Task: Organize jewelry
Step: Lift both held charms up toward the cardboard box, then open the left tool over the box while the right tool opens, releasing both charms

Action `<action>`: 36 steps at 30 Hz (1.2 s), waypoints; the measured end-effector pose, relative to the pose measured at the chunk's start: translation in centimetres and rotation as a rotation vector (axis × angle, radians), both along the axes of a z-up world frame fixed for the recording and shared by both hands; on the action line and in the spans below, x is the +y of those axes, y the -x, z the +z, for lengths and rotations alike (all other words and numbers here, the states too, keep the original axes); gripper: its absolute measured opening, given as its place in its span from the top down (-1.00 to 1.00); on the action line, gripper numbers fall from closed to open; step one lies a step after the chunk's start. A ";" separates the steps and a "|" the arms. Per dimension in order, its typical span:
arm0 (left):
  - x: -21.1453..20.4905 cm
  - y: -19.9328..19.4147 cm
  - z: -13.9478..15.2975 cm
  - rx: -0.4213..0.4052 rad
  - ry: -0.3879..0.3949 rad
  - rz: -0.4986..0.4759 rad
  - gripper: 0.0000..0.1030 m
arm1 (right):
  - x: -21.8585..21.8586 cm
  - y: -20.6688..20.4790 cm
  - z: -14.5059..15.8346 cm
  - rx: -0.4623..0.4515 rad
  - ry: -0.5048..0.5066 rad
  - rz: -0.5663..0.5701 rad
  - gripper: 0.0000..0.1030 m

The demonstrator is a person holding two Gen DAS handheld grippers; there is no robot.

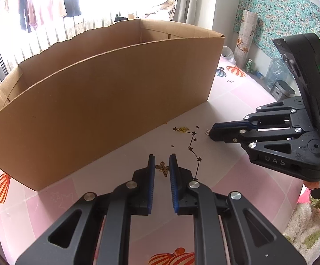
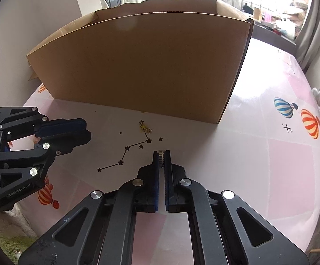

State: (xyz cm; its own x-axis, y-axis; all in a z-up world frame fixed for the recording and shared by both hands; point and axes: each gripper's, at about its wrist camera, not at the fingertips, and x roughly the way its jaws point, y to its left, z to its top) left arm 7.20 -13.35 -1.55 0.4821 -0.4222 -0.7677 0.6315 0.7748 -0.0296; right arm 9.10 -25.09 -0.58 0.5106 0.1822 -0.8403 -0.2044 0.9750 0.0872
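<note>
A round table under a pale pink printed cloth point(image 1: 221, 172) is seen in a bright room, with laundry hung at the far window. A long open cardboard box point(image 1: 106, 101) is stood across the far side of the table, its long axis running left to right and its near wall rising well above both tools.

The left gripper point(image 1: 162, 156) is drawn nearly together, and a small gold butterfly piece point(image 1: 163, 169) is clamped between its blue pads, the wings touched on both sides. The right gripper point(image 2: 161, 152) is closed tight on a tiny ribbed silver piece point(image 2: 161, 154), of which only an end is shown past the fingertips. A short gold chain point(image 1: 183, 129) is left loose on the cloth, just in front of the box's near wall, beyond the left tool and to the left of the right one.

With both tools loaded, a drop into the box is judged to be the step in hand. The box lies far from and above both sets of tips, so each piece would have to be lifted over the near wall before release. The right gripper is judged the nearer to that wall, while the left is held further back, towards the near edge
</note>
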 end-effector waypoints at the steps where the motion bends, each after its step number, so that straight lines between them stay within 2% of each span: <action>1: 0.1 0.0 0.0 -0.001 0.002 0.002 0.75 | 0.0 0.0 0.0 0.000 0.000 0.000 0.96; 8: 0.9 0.5 0.7 -0.013 0.012 0.015 0.75 | -0.6 -0.1 0.1 0.007 -0.057 -0.020 0.96; 13: 1.6 1.0 1.9 -0.037 0.023 0.024 0.75 | -0.6 0.6 1.9 -0.026 -0.073 -0.026 0.96; 19: 3.5 1.3 6.5 -0.105 0.091 0.019 0.75 | -0.6 1.4 8.1 -0.162 -0.117 0.006 0.96; 23: 4.9 0.1 10.3 -0.171 0.137 0.017 0.75 | 0.2 -0.2 12.7 -0.279 -0.150 0.076 0.96; 25: 5.5 -1.2 11.6 -0.188 0.155 0.025 0.75 | -0.2 -1.8 14.1 -0.300 -0.183 0.113 0.96; 28: 6.2 -4.4 11.6 -0.151 0.129 0.049 0.75 | 0.8 -4.9 14.2 -0.250 -0.211 0.176 0.96; 30: 6.2 -7.5 10.7 -0.063 0.078 0.072 0.75 | 1.8 -6.7 12.4 -0.158 -0.226 0.210 0.96; 32: 6.6 -10.5 9.4 0.031 0.034 0.070 0.75 | 2.9 -9.4 10.8 -0.021 -0.259 0.253 0.96; 34: 6.6 -13.1 7.9 0.131 -0.018 0.080 0.75 | 4.8 -10.4 9.8 0.083 -0.270 0.274 0.96; 36: 6.2 -15.1 6.5 0.198 -0.077 0.070 0.75 | 5.0 -10.6 8.2 0.172 -0.263 0.301 0.96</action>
State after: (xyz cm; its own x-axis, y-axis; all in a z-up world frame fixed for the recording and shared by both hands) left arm 22.26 -7.12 5.00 0.3444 -0.3297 -0.8790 0.5638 0.8213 -0.0871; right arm 19.68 -20.08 7.64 0.2583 0.5206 -0.8138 -0.4370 0.8143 0.3821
